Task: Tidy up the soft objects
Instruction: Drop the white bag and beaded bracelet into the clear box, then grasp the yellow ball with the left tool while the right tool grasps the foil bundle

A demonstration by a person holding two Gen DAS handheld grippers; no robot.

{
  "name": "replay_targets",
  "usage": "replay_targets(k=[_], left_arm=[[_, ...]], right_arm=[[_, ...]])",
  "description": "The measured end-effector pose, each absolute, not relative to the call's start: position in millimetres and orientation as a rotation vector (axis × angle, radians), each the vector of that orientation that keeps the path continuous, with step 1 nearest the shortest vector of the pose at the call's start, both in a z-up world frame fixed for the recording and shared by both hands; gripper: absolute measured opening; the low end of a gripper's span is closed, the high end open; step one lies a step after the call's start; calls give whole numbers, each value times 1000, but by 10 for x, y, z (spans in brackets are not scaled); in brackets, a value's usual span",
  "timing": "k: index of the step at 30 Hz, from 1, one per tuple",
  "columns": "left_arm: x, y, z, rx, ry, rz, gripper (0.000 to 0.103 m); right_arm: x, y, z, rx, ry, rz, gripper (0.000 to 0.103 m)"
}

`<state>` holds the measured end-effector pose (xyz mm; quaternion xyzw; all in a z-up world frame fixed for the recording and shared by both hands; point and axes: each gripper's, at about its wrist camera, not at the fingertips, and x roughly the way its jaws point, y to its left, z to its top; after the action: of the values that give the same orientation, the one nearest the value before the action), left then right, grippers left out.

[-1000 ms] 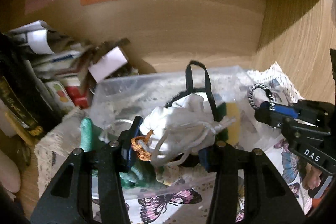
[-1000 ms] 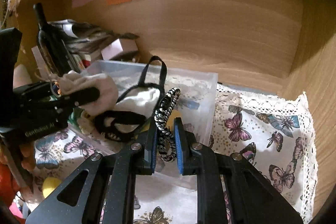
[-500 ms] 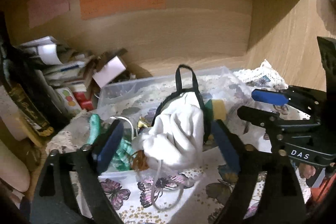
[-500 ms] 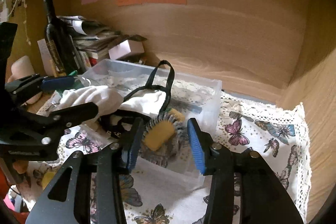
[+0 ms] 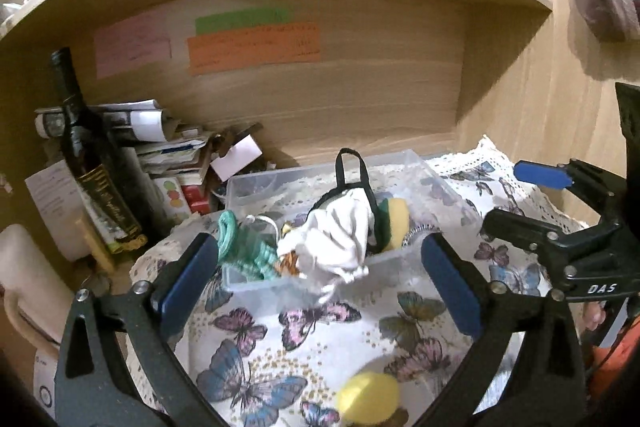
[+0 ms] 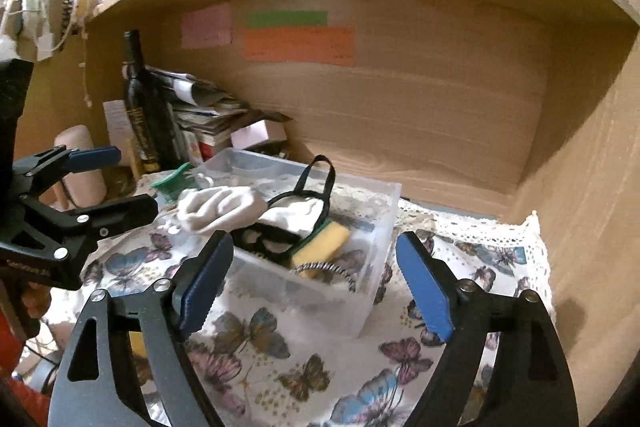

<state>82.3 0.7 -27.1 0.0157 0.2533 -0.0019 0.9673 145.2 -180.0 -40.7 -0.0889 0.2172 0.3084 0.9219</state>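
Note:
A clear plastic bin (image 5: 440,187) (image 6: 384,227) sits on the butterfly cloth (image 5: 320,339) (image 6: 260,347). In it lie a white drawstring pouch (image 5: 340,239) (image 6: 224,207), a black strap (image 5: 352,167) (image 6: 320,179), a yellow-green sponge (image 5: 394,223) (image 6: 320,243), a teal cord (image 5: 240,247) and a black-white scrunchie (image 6: 328,271). My left gripper (image 5: 320,275) is open and empty in front of the bin. My right gripper (image 6: 312,283) is open and empty, also in front of the bin. A yellow soft ball (image 5: 368,395) lies on the cloth near the left gripper.
A dark bottle (image 5: 92,155) (image 6: 144,107) and a stack of papers and boxes (image 5: 172,155) (image 6: 208,115) stand at the back left. The wooden back panel (image 5: 320,99) and side wall (image 6: 592,187) enclose the shelf. A pale roll (image 6: 80,163) stands at far left.
Both grippers opened and pulled back from the bin. The left one let go of the white pouch and the right one let go of the scrunchie; both now lie in the bin.

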Motion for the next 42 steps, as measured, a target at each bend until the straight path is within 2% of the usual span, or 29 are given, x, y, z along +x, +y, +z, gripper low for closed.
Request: replay_targets(k=[7, 22, 27, 28, 30, 31, 32, 34, 36, 37, 39, 42], left_arm=[[645, 53, -459, 16, 564, 11, 103], [484, 121, -1180, -92, 786, -25, 103], [588, 75, -1308, -130, 849, -68, 103], [604, 63, -1321, -129, 851, -67, 103], [627, 38, -1333, -120, 844, -61, 103], [630, 28, -1333, -116, 839, -60, 103], [632, 17, -1331, -112, 832, -61, 103], [630, 2, -1325, -112, 824, -68, 103], [632, -13, -1320, -121, 822, -89, 94], [643, -21, -1322, -118, 826, -93, 83], [671, -52, -1347, -106, 841, -111, 74], [687, -54, -1382, -113, 852, -132, 55]], right_arm=[[1196, -1844, -553, -166, 489, 674, 84], [979, -1729, -1351, -89, 780, 745, 84], [913, -1763, -1470, -119, 764, 696, 83], [917, -1775, -1488, -109, 767, 699, 82], [904, -1797, -1484, -102, 757, 698, 61], [894, -1806, -1478, -105, 752, 704, 57], [893, -1815, -1477, -98, 755, 715, 49], [903, -1833, -1472, -75, 760, 726, 44], [939, -1861, -1476, -44, 766, 721, 39], [964, -1884, -1473, -27, 770, 716, 38], [1008, -1922, -1452, -3, 769, 698, 35], [1079, -1964, -1387, 14, 754, 668, 35]])
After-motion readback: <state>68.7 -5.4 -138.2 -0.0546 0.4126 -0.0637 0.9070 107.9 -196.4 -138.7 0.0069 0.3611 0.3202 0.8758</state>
